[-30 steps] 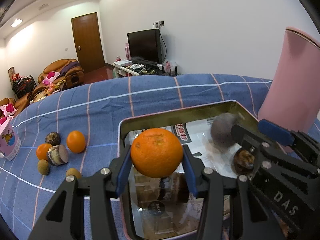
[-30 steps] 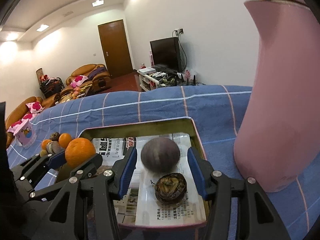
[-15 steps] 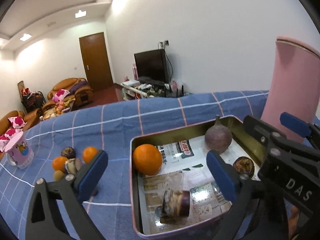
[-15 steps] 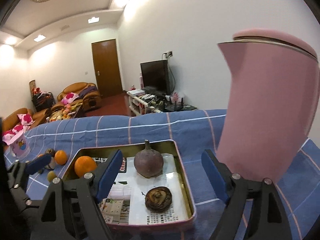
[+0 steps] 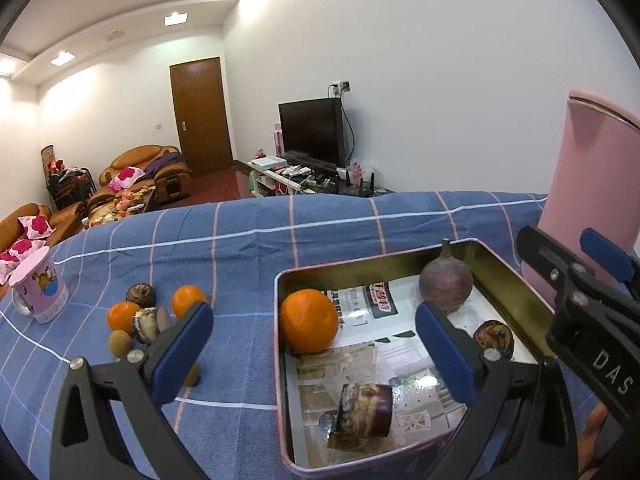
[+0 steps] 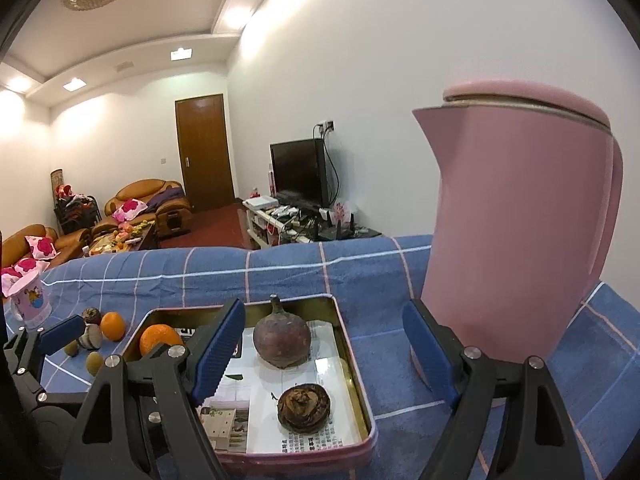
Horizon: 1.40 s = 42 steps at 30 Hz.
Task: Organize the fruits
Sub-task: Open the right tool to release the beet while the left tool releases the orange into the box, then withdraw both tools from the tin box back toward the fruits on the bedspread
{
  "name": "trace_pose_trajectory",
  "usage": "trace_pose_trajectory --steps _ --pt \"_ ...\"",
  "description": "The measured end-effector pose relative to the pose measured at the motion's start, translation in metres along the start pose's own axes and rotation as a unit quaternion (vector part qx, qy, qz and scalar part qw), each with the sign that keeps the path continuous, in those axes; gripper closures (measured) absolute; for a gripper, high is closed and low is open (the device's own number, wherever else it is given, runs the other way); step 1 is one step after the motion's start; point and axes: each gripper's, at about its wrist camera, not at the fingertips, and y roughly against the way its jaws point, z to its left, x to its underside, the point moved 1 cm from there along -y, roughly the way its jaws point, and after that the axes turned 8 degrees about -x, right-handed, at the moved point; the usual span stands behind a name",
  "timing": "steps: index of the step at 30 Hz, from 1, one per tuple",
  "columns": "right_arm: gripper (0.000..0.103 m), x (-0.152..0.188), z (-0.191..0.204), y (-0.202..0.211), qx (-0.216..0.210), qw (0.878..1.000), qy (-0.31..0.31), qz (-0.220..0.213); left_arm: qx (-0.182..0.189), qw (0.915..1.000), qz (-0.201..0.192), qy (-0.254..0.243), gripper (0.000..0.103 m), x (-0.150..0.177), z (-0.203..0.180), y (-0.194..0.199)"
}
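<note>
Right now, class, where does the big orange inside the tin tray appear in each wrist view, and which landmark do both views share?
Left wrist view: big orange sits centre, in the tin tray's far left corner.
Right wrist view: big orange shows lower left, partly hidden behind the right gripper's left finger.
Shared landmark: pink kettle right of the tray.

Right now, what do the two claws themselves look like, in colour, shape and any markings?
Both are alike. The left claw has two black, angular fingers with triangular cut-outs and silver screws, each tipped with a blue pad. The right claw is built the same; its blue pads show fine ribbing. In the left view its black body bears white letters "DAS". No cables or sleeves show.
</note>
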Motion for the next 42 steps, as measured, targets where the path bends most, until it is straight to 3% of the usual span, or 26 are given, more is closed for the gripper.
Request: trace_pose_trajectory --steps 26,42 --pt "0.021 0.004 0.002 0.019 0.031 0.999 0.003 -0.028 -0.024 0.9993 -0.027 -0.005 0.000 0.005 0.014 0.010" --pt "0.021 0.009 0.020 0.022 0.039 0.999 -0.028 -0.016 -0.044 0.9987 -0.026 0.008 0.000 0.009 0.059 0.008"
